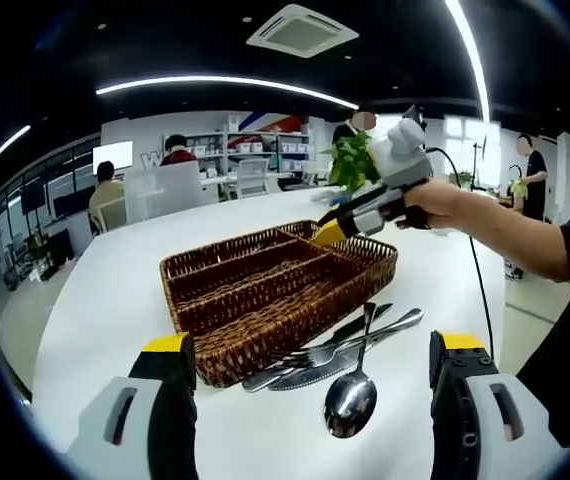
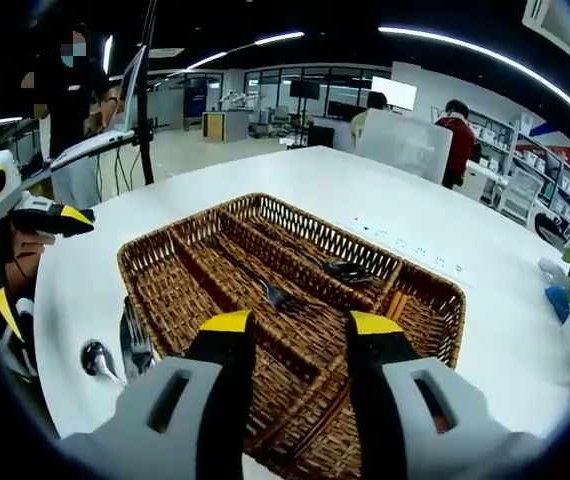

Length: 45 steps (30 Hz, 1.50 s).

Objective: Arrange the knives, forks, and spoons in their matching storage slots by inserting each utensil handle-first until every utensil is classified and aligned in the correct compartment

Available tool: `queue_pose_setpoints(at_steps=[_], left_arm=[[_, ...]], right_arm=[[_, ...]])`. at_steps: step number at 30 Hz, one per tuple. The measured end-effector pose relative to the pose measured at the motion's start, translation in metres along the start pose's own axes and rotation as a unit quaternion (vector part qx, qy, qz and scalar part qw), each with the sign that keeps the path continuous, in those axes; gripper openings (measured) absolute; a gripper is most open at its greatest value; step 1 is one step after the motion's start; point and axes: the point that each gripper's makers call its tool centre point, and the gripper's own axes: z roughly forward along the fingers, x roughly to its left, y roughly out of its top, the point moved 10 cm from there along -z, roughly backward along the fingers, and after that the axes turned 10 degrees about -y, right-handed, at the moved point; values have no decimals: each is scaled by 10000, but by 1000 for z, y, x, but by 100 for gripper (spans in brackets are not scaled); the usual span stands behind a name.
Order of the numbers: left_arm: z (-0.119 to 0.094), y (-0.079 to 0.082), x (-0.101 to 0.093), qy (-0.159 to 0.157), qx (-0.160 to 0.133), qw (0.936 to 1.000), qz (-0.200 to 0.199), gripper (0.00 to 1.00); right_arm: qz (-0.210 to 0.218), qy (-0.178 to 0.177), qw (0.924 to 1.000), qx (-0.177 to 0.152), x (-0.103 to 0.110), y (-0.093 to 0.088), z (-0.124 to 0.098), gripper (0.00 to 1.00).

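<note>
The left gripper (image 1: 310, 370) hangs open, empty, just short of the basket (image 1: 255, 300). The spoon (image 1: 353, 395), fork (image 1: 305, 357) and knife (image 1: 360, 325) lie heaped against the basket's near wall; nipping one could drag its neighbours. The right gripper (image 2: 300, 325) hovers open over the basket, where a fork (image 2: 280, 296) already lies; a careless dip could knock it askew.

A brown wicker tray (image 1: 265, 300) with long slots sits on the white table. Just beside its near side a spoon (image 1: 353, 392), a fork (image 1: 315, 355) and a knife (image 1: 350, 335) lie in a loose overlapping bunch. Inside the tray, a fork (image 2: 277, 295) and a dark utensil (image 2: 345, 268) lie in the slots.
</note>
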Motion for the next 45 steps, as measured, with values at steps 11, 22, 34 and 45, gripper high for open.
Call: queue_pose_setpoints(at_steps=[11,22,34,45], left_arm=[[2,5,1,-23,-54,10000,53,99],[3,9,2,1,-117,9999,61,99],[-1,9,2,112,-256,9996,27,99],[-4,8,2,147,-309,9994,0,99]], right_arm=[[424,-76,9981,-437,-1,-16,-47,50],[588,-28,9970,-513,0,-38,-75,62],[459,28,9974,-552,10,-53,-99,79],[646,65,9957,-666,12,-64,-126,89]])
